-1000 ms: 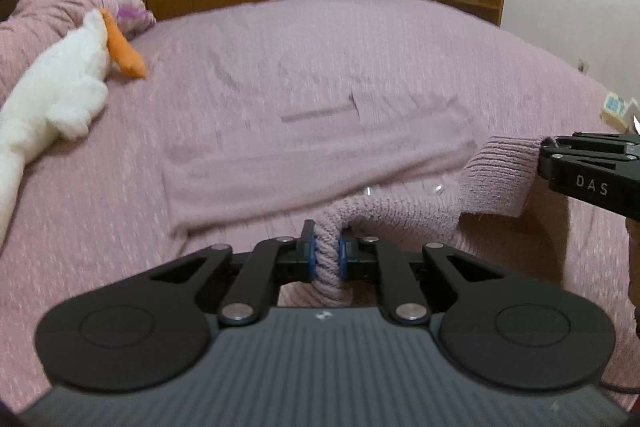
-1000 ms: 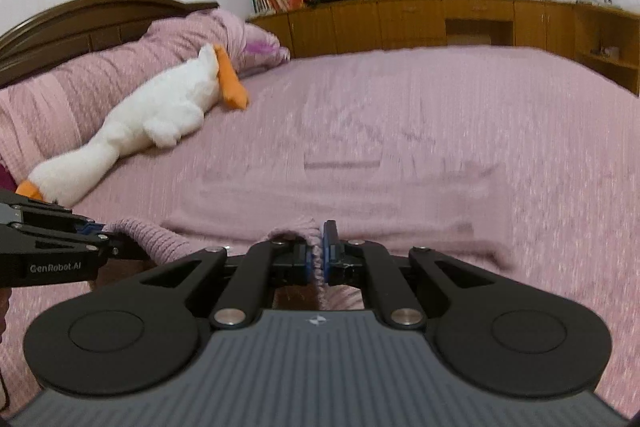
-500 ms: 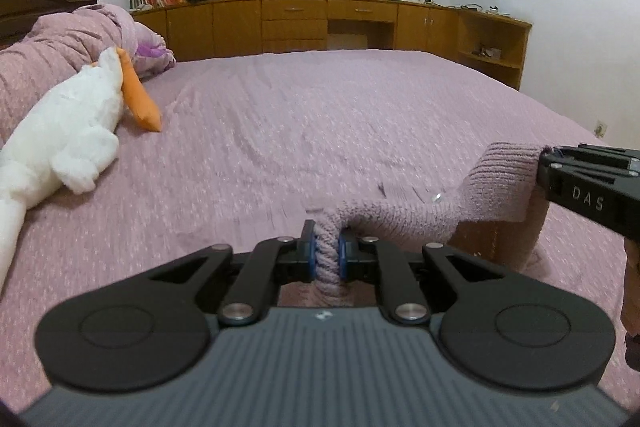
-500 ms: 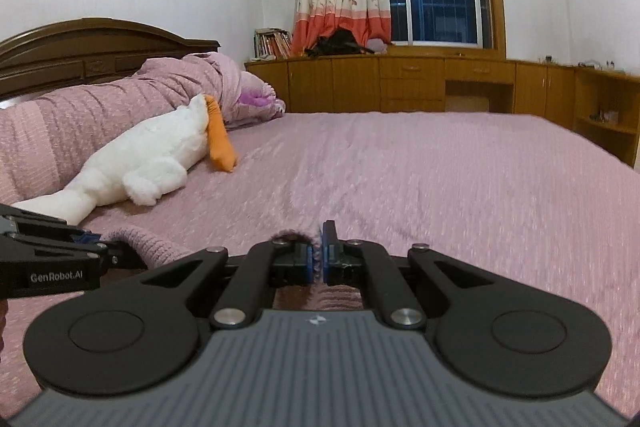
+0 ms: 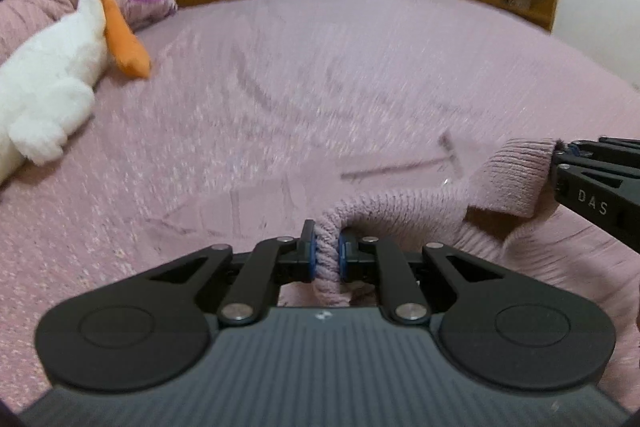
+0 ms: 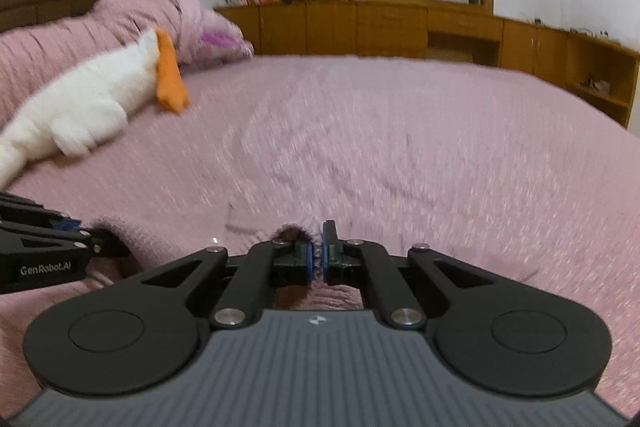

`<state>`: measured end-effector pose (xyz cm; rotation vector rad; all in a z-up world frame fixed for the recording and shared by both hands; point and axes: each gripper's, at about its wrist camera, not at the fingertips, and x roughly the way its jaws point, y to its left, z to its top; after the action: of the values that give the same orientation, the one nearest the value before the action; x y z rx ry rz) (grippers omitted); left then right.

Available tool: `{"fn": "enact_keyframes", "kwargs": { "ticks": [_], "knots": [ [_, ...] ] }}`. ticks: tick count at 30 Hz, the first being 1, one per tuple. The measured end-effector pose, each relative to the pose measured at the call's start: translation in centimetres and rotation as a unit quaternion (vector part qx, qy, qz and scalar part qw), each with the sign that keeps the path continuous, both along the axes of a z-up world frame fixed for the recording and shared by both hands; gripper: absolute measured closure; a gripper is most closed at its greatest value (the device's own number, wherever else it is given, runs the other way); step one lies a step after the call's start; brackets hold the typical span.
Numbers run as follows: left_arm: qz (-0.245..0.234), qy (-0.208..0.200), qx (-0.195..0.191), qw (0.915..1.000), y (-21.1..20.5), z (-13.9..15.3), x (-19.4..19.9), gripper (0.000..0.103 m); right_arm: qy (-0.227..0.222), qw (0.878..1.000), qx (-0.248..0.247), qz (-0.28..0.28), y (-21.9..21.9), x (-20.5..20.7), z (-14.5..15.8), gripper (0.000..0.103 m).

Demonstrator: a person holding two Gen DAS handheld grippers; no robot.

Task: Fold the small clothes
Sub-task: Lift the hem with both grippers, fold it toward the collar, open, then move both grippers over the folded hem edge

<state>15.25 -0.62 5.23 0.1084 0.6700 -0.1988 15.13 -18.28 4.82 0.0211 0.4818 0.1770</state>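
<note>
A small pink knitted garment [image 5: 404, 203] hangs stretched between my two grippers above the pink bed. My left gripper [image 5: 327, 251] is shut on a thick fold of its ribbed edge. My right gripper [image 6: 316, 254] is shut on another part of the same edge [image 6: 294, 233]; in the left wrist view it comes in from the right [image 5: 560, 155], pinching the knit. In the right wrist view the left gripper [image 6: 86, 237] shows at the left edge with pink knit at its tips. The lower part of the garment is hidden below the grippers.
The bed's pink bedspread [image 5: 340, 59] fills both views. A white plush goose with an orange beak [image 5: 52, 75] lies at the left by pink pillows [image 6: 120, 19]. Wooden cabinets [image 6: 360, 27] and a window stand behind the bed.
Both grippers lifted with the garment, then tilted back down toward the bed. The garment's flat spread part on the bed a second ago is no longer visible. Both grips stayed shut.
</note>
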Motion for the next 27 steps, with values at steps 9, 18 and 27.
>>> {"fn": "enact_keyframes", "kwargs": {
  "ticks": [9,18,27],
  "knots": [
    [0.009,0.013,0.017,0.9997,0.1,-2.7,1.2,0.085,0.054,0.998,0.024,-0.002,1.0,2.7,-5.9,0.093],
    [0.019,0.023,0.036,0.9989,0.2,-1.1,0.4,0.066,0.065,0.997,0.046,0.007,0.6,1.3,-4.2,0.049],
    [0.002,0.013,0.052,0.9986,1.3,1.8,-3.7,0.061,0.043,0.999,0.017,0.008,-1.8,-3.5,-0.5,0.034]
  ]
}}
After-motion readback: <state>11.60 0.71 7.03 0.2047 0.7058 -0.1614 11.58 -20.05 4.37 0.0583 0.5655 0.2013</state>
